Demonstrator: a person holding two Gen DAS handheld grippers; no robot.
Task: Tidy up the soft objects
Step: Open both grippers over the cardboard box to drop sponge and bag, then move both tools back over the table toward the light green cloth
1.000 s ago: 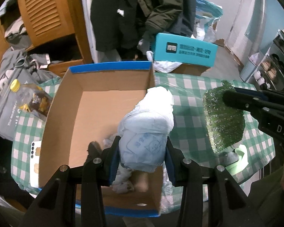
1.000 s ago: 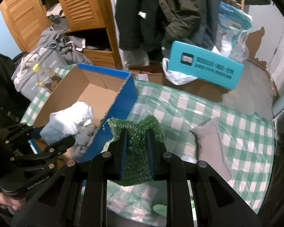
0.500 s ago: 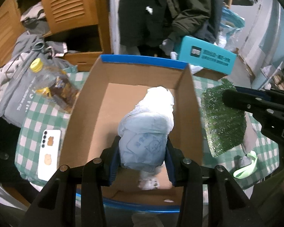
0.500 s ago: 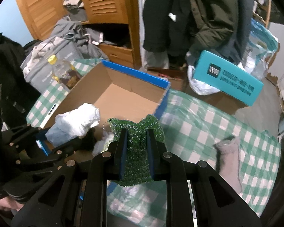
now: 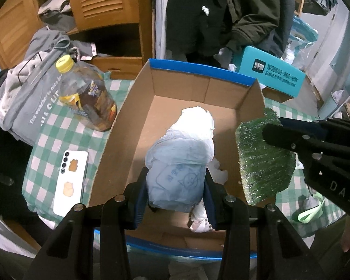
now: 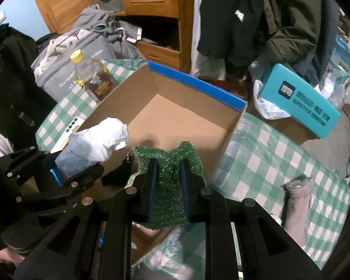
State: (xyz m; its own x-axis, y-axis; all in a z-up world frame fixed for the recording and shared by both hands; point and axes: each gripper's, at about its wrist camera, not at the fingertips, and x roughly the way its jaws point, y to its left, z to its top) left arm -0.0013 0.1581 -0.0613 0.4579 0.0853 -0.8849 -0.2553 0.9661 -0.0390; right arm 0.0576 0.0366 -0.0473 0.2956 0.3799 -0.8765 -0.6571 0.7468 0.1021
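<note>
Over the cardboard box (image 5: 137, 116), the left gripper (image 5: 175, 184) squeezes a soft white and blue bundle (image 5: 182, 161). It looks light and squishy, so hold its middle. Right of it, over the box's right wall, the right gripper (image 6: 166, 186) pinches a scratchy green scrubber (image 6: 168, 163).

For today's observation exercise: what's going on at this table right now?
A person is sorting soft things into a cardboard box. The left gripper is shut on a pale blue bundle above the box floor. The right gripper is shut on a green scrubber over the box's right edge. Neither is released yet.
</note>
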